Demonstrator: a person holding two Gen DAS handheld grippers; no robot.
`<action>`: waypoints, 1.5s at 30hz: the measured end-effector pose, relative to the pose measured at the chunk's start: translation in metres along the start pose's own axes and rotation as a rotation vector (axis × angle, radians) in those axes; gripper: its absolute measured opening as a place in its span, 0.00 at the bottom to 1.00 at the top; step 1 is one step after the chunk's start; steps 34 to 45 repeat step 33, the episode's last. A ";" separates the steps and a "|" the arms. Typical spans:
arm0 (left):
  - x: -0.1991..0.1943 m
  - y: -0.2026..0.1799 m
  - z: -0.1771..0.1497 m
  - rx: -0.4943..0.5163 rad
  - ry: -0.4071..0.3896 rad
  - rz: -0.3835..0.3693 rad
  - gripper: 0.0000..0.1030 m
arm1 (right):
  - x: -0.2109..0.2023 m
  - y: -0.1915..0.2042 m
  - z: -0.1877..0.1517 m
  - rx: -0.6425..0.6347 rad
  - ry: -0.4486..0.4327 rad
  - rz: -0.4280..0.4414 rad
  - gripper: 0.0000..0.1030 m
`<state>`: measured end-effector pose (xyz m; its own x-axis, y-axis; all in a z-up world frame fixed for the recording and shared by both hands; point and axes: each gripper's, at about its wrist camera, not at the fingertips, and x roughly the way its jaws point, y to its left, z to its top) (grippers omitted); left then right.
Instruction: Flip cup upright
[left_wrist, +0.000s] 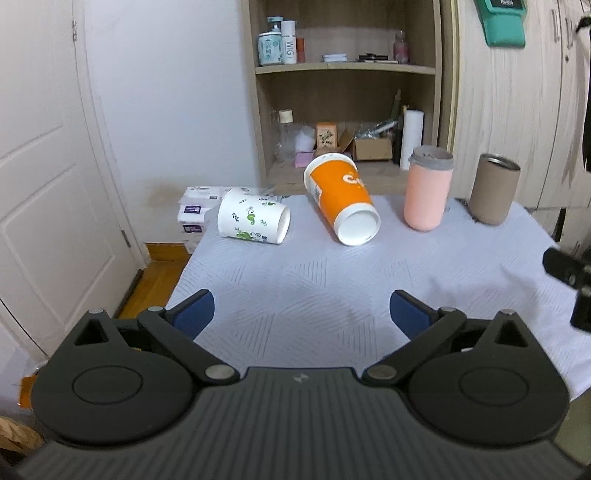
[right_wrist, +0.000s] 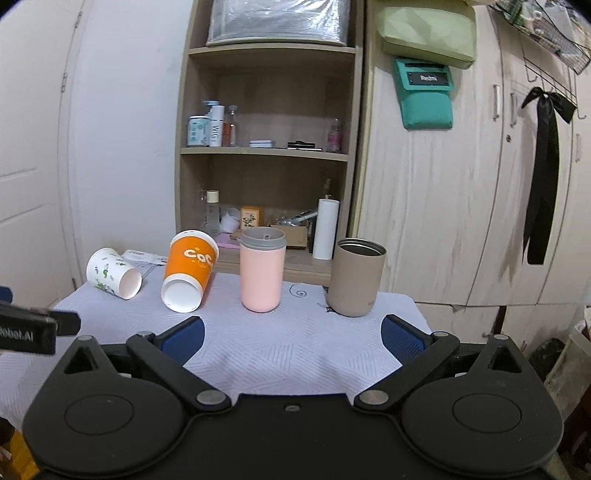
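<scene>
A white paper cup with green print (left_wrist: 253, 217) lies on its side at the table's back left, its mouth facing right. It also shows in the right wrist view (right_wrist: 112, 273). An orange paper cup (left_wrist: 341, 197) lies tipped beside it, its base end toward me; it shows in the right wrist view too (right_wrist: 190, 271). A pink tumbler (left_wrist: 427, 188) (right_wrist: 261, 269) and a taupe tumbler (left_wrist: 494, 189) (right_wrist: 356, 277) stand upright to the right. My left gripper (left_wrist: 301, 314) is open and empty, well short of the cups. My right gripper (right_wrist: 291, 334) is open and empty before the tumblers.
The table carries a white patterned cloth (left_wrist: 314, 280). A wooden shelf unit (left_wrist: 347, 92) with bottles and boxes stands behind it. A door (left_wrist: 48, 166) is at left, cabinets (right_wrist: 461, 203) at right. Tissue packs (left_wrist: 195, 214) sit past the table's back left corner.
</scene>
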<state>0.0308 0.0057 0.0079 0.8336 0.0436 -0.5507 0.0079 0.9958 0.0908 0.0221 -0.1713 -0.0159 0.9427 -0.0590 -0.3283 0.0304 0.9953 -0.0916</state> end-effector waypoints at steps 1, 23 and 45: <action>-0.001 -0.001 -0.001 0.006 0.002 -0.003 1.00 | 0.000 -0.001 0.000 0.006 0.002 -0.004 1.00; 0.002 0.000 -0.005 -0.004 0.047 0.020 1.00 | -0.006 0.000 0.000 0.038 0.045 -0.053 1.00; -0.003 0.004 -0.007 -0.013 0.032 0.030 1.00 | -0.007 0.002 -0.002 0.035 0.044 -0.051 1.00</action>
